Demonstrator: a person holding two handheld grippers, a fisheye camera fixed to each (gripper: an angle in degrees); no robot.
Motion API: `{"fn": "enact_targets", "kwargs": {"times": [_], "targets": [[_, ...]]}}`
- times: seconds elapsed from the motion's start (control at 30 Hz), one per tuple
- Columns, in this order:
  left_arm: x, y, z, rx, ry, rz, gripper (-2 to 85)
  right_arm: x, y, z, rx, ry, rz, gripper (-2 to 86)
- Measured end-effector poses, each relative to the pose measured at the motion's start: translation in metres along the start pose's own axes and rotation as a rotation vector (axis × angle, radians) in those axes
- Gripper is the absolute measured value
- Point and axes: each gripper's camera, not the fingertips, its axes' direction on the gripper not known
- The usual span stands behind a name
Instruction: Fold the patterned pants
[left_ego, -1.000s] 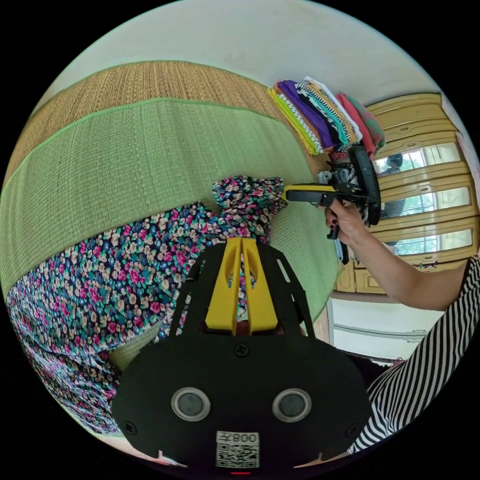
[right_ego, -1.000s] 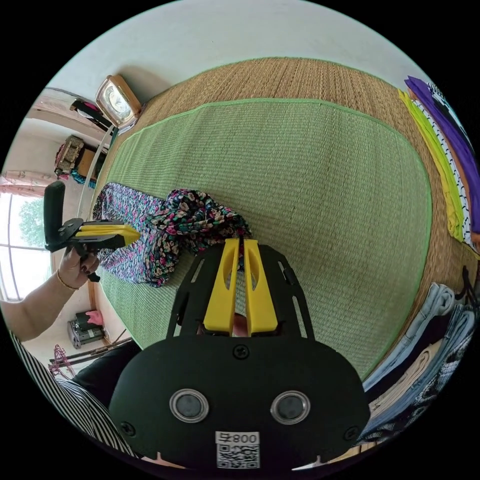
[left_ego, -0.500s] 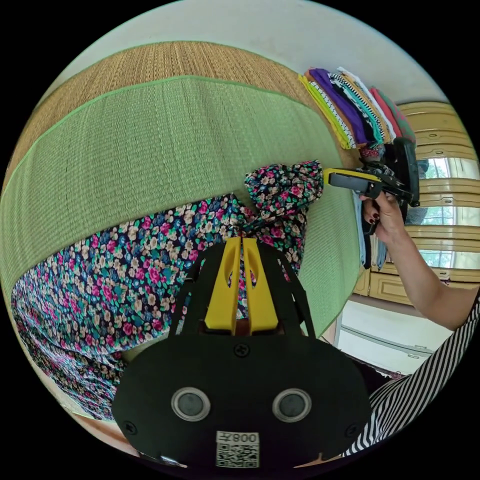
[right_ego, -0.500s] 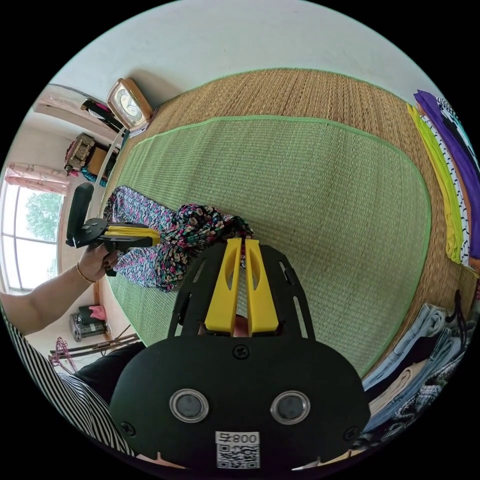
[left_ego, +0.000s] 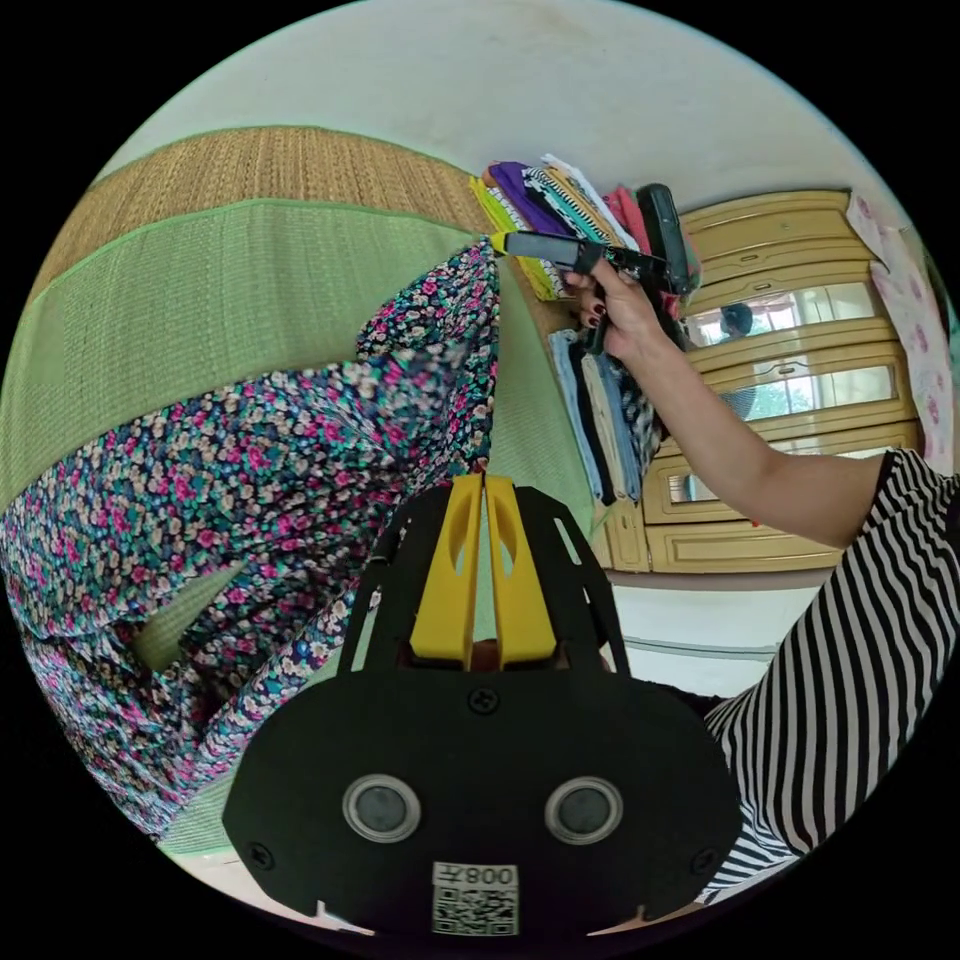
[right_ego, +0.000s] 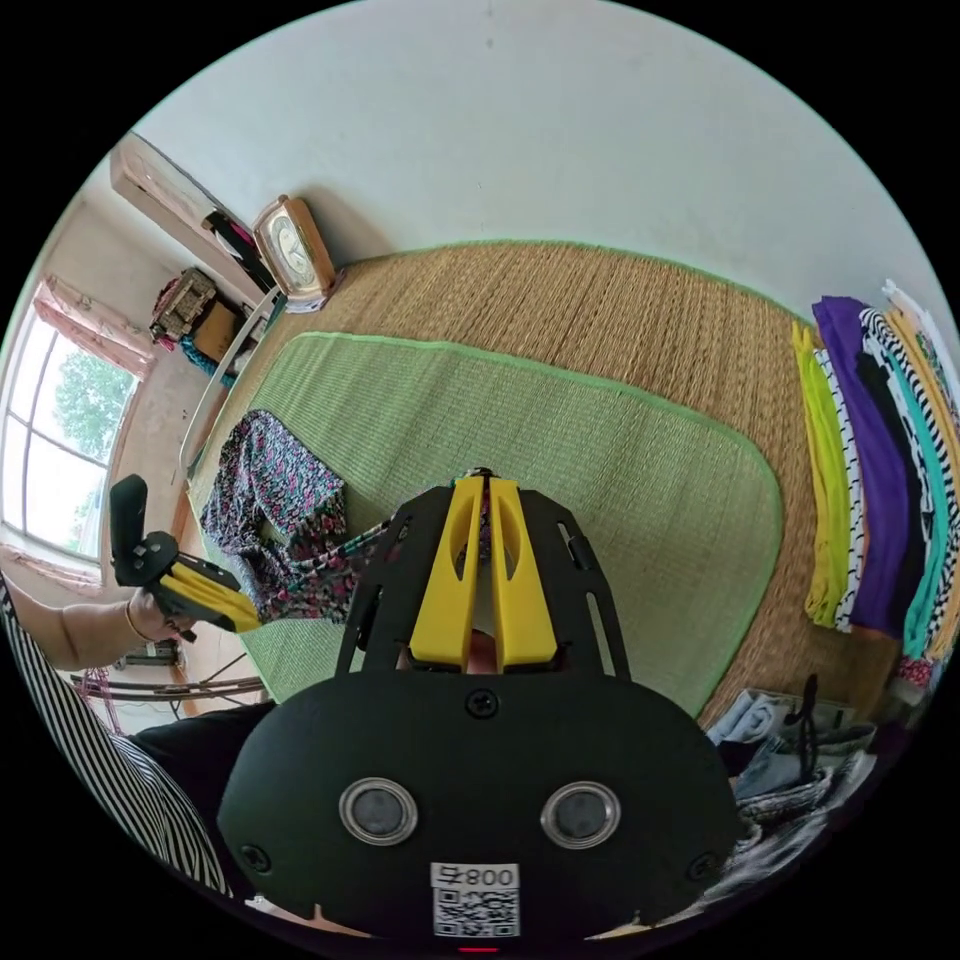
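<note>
Two hand-held grippers, jaws yellow, bodies black. Each carries a small code sticker with printed characters under the lenses; not read.

Left hand-held gripper (left_ego: 484, 482): jaws pressed together, pinching an edge of the patterned pants (left_ego: 250, 470). Right hand-held gripper (right_ego: 484, 485): jaws likewise closed on the floral cloth at the tips; in the left gripper view it sits raised, held by a hand (left_ego: 622, 312), cloth hanging from its tip.

One pair of pants, stretched between both grippers, the rest trailing onto the green mat (right_ego: 560, 450).

One green mat over one brown woven mat (right_ego: 620, 310). One clock (right_ego: 290, 245) against the wall. One row of folded clothes (right_ego: 880, 480).
</note>
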Motion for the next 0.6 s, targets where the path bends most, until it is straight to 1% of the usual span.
{"fn": "enact_targets", "kwargs": {"times": [0.13,0.2,0.33,0.43,0.5,0.53,0.57,0.6], "targets": [[0.009,0.005,0.012,0.034,0.065,-0.001,0.3,-0.003,-0.004,-0.037,-0.012,0.013,-0.044,0.6],[0.011,0.007,0.019,0.016,0.076,0.011,0.3,-0.006,-0.003,-0.052,-0.052,0.005,-0.062,0.5],[0.011,0.015,0.046,-0.081,0.123,0.035,0.4,-0.018,-0.002,-0.074,-0.202,0.025,-0.118,0.5],[0.004,0.027,0.074,-0.147,0.118,0.019,0.4,-0.011,-0.009,-0.058,-0.325,0.04,-0.114,0.4],[-0.001,0.034,0.098,-0.224,0.092,0.013,0.4,0.004,-0.011,-0.033,-0.395,0.038,-0.06,0.3],[-0.003,0.039,0.116,-0.299,0.058,0.014,0.4,0.017,-0.01,-0.015,-0.433,0.077,-0.01,0.1],[-0.004,0.045,0.13,-0.346,0.026,0.022,0.4,0.027,-0.006,0.0,-0.504,0.12,0.038,-0.1],[-0.004,0.048,0.136,-0.365,0.015,0.027,0.4,0.029,-0.003,0.004,-0.514,0.127,0.046,-0.1]]}}
